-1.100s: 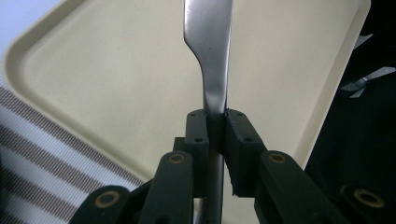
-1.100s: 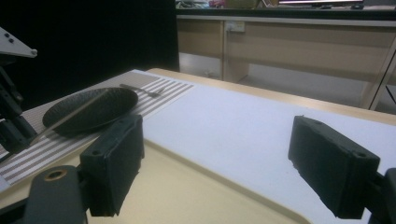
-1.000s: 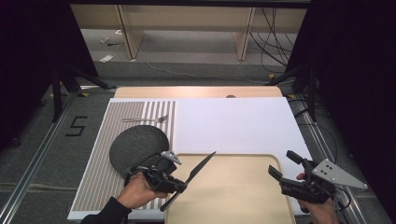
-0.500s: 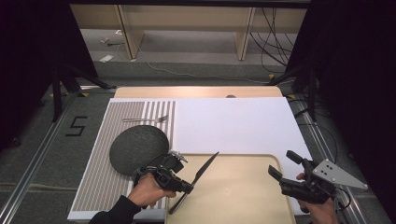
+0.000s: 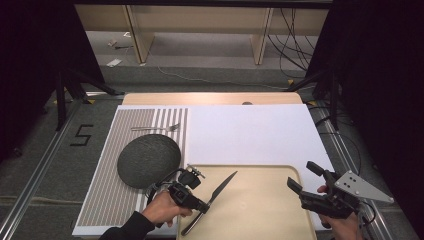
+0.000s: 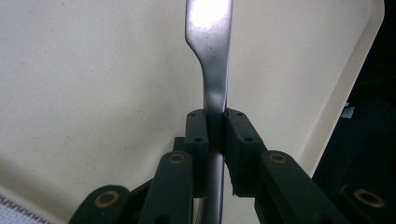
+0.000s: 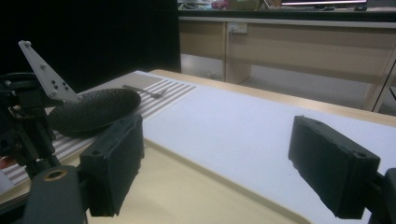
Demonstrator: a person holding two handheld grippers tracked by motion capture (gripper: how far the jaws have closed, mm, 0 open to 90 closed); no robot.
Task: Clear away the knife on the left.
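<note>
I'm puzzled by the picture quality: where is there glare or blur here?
Left gripper view: glare whitens the knife blade, and the near jaws look soft. Right gripper view: the close black pads blur, the background is dark. High view: evenly lit, sharp.

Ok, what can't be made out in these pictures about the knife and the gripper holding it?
- Knife tip: cut off by the top edge of the left gripper view.
- Knife handle: in the high view, the left gripper covers its middle.
- Whether the knife touches the tray: no view settles it.
- Fork: too small in the high view for detail.
</note>
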